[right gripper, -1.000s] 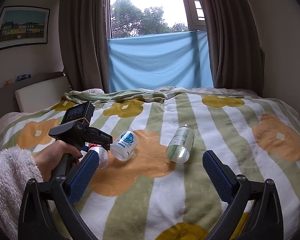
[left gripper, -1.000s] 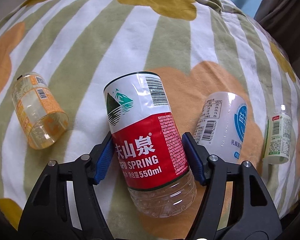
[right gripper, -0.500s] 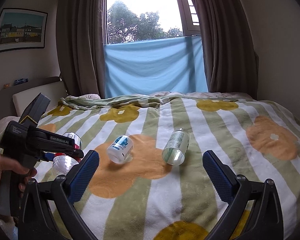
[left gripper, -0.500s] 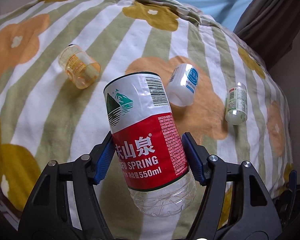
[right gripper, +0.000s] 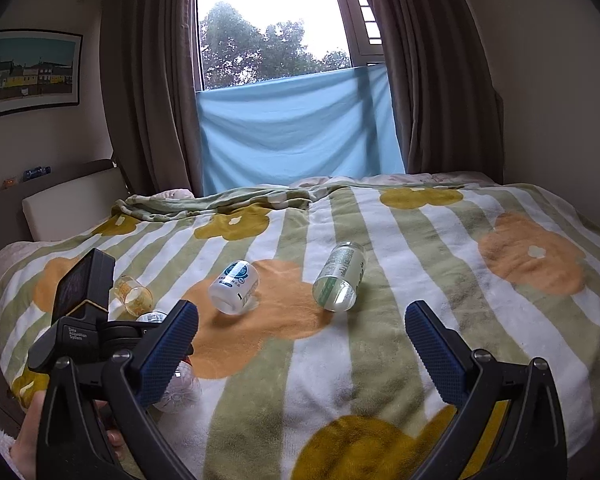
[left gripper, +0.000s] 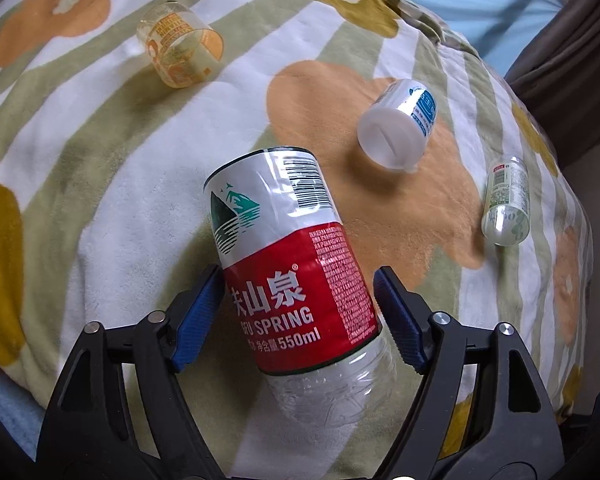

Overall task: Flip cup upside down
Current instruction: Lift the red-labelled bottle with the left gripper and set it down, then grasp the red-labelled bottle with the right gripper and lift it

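Note:
My left gripper (left gripper: 298,316) is shut on a cut-off Nongfu Spring bottle cup (left gripper: 288,280) with a red and white label. It holds the cup above the near part of the bed, open end pointing away, clear base toward the camera. In the right wrist view the left gripper (right gripper: 100,344) is at the lower left and the cup's clear base (right gripper: 180,390) shows under it. My right gripper (right gripper: 300,352) is open and empty over the near bed.
A striped flower blanket (left gripper: 100,208) covers the bed. On it lie an orange cup (left gripper: 180,46), a white cup (left gripper: 398,128) and a green-label cup (left gripper: 506,204), all on their sides. A window and curtains (right gripper: 148,92) stand beyond the bed.
My left gripper has lifted the red-label cup higher and pulled back toward the near edge of the bed, so the other cups look farther away. The right gripper stays open.

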